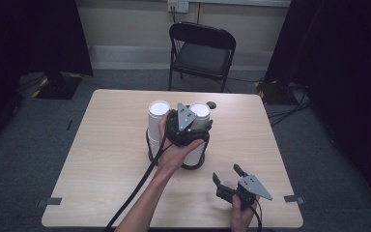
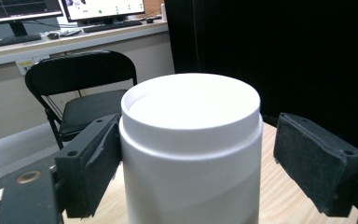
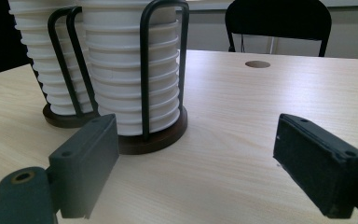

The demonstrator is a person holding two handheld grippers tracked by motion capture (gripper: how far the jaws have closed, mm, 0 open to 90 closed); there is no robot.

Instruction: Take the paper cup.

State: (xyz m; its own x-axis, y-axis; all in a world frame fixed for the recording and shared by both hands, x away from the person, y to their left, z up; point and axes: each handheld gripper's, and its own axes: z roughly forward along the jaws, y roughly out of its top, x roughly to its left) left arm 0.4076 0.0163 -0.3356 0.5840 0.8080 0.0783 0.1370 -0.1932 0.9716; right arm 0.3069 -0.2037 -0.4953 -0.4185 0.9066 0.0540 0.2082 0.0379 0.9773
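Note:
Two tall stacks of white cups stand in a black wire holder [image 1: 193,166] at mid-table: a left stack [image 1: 158,109] and a right stack [image 1: 200,110]. My left gripper [image 1: 199,119] is at the top of the right stack. In the left gripper view the top cup [image 2: 191,158] sits between the jaws of that gripper [image 2: 198,126]; the left pad [image 2: 93,163] lies against it and the right pad [image 2: 317,163] stands clear, so it is open. My right gripper [image 1: 227,173] rests open near the front right of the table, with nothing between its jaws [image 3: 196,126], facing the holder's base [image 3: 161,137].
The wooden table [image 1: 101,159] has a small round hole [image 1: 211,104] behind the stacks. A black folding chair [image 1: 203,53] stands beyond the far edge. Black tape marks sit at the table's front corners [image 1: 293,198].

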